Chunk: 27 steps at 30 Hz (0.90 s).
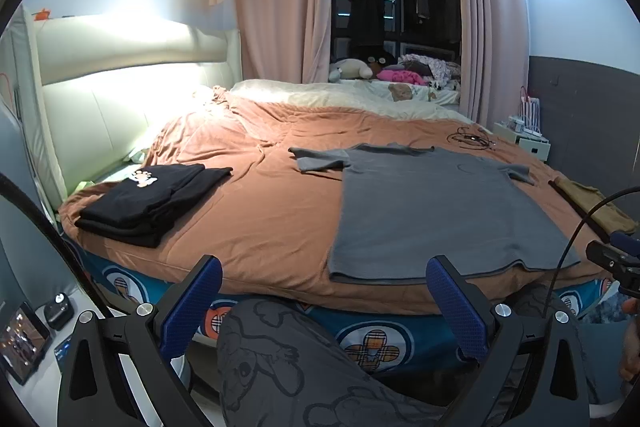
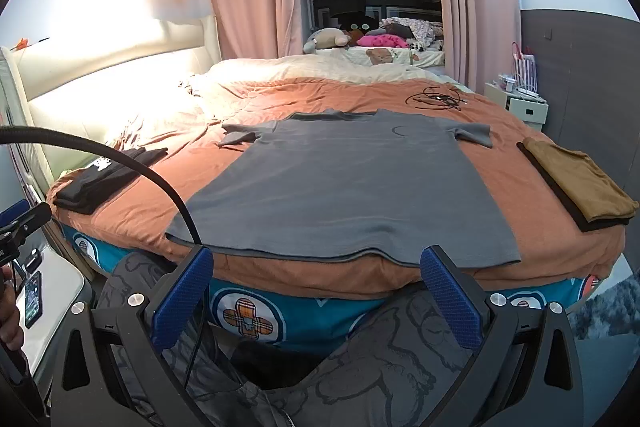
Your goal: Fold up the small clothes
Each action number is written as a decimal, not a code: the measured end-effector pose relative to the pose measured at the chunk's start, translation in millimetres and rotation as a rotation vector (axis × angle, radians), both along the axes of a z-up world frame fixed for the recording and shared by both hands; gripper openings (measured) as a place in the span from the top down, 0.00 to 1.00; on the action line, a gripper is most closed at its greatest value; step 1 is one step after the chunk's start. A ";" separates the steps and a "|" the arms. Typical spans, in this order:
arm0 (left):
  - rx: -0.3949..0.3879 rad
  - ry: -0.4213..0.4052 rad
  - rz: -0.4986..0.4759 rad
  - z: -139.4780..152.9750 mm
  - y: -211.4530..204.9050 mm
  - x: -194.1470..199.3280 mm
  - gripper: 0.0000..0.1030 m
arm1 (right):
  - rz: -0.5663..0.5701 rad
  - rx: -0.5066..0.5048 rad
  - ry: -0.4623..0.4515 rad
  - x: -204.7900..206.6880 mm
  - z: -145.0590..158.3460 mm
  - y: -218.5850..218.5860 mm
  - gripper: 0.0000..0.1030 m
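Grey T-shirt (image 2: pixel 344 183): we find it spread flat and unfolded on the brown bedcover (image 2: pixel 280 95), with its hem along the near edge of the bed and slightly overhanging it.

Going left to right across the bed:

- Near the left edge, toward the near-left corner, a black folded stack (image 1: pixel 148 199) with a paw print on top lies squared off. We judge this to be finished work.
- In the middle, the grey T-shirt lies open, both short sleeves out to the sides, no fold yet made in it. The left sleeve looks a little rumpled; the body is smooth.
- At the right edge, a mustard folded garment (image 2: pixel 580 183) rests on a dark piece beneath it, also apparently done.

Progress, in our judgement: two piles are complete and the grey shirt is the item in hand, with all its folding still to do.

Orientation: the collar points to the far edge of the bed, the hem toward us. Its long axis runs near edge to far edge; the sleeves run left to right.

Tools: the left gripper (image 1: pixel 324 307) has its jaws spread wide with nothing between them. The right gripper (image 2: pixel 316 295) likewise stands wide and empty. Both hang short of the near edge, clear of the hem.
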<state>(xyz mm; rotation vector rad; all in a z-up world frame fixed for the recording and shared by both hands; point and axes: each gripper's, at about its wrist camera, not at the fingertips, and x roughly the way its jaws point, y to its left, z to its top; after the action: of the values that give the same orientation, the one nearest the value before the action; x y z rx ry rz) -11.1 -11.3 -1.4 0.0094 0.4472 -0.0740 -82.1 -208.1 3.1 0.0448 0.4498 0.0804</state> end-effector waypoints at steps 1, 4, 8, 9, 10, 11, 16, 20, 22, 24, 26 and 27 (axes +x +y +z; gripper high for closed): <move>0.000 -0.002 0.000 0.0 -0.4 -0.4 0.01 | 0.002 0.001 -0.001 -0.8 0.5 -0.2 0.00; -0.007 -0.008 -0.006 1.0 -0.1 -5.1 0.01 | 0.005 0.000 -0.006 -2.1 1.2 -0.9 0.00; -0.010 -0.010 -0.008 2.0 0.5 -7.3 0.01 | 0.003 -0.004 -0.008 -2.1 1.2 0.1 0.00; -0.010 -0.011 -0.009 2.5 0.2 -8.8 0.01 | 0.003 -0.003 -0.009 -2.3 1.1 -0.7 0.00; -0.010 -0.013 -0.010 3.3 -0.7 -10.4 0.01 | 0.003 -0.003 -0.009 -2.4 1.1 -0.8 0.00; -0.010 -0.014 -0.011 3.5 -1.4 -11.8 0.01 | 0.003 -0.003 -0.009 -2.6 1.3 -1.0 0.00; -0.012 -0.016 -0.013 5.3 -1.7 -14.4 0.01 | 0.003 -0.005 -0.009 -2.8 1.3 -0.6 0.00; -0.011 -0.017 -0.012 5.6 -2.9 -16.0 0.01 | 0.005 -0.008 -0.011 -2.8 1.2 0.2 0.00; -0.010 -0.016 -0.012 5.3 -1.9 -14.7 0.01 | 0.007 -0.005 -0.010 -2.2 0.2 0.3 0.00; -0.010 -0.015 -0.013 5.6 -1.7 -14.3 0.01 | 0.008 -0.001 -0.009 -2.6 0.2 0.6 0.00; -0.014 -0.010 -0.012 5.5 -2.0 -14.9 0.01 | 0.008 0.005 -0.010 -2.5 0.3 1.3 0.00; -0.015 -0.009 -0.012 5.4 -2.1 -15.5 0.01 | 0.009 0.006 -0.010 -2.3 0.6 1.4 0.00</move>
<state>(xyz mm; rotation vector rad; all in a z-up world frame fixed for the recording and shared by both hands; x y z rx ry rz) -26.7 -13.3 4.0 -0.0022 0.4381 -0.0896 -84.4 -206.7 3.7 0.0481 0.4397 0.0909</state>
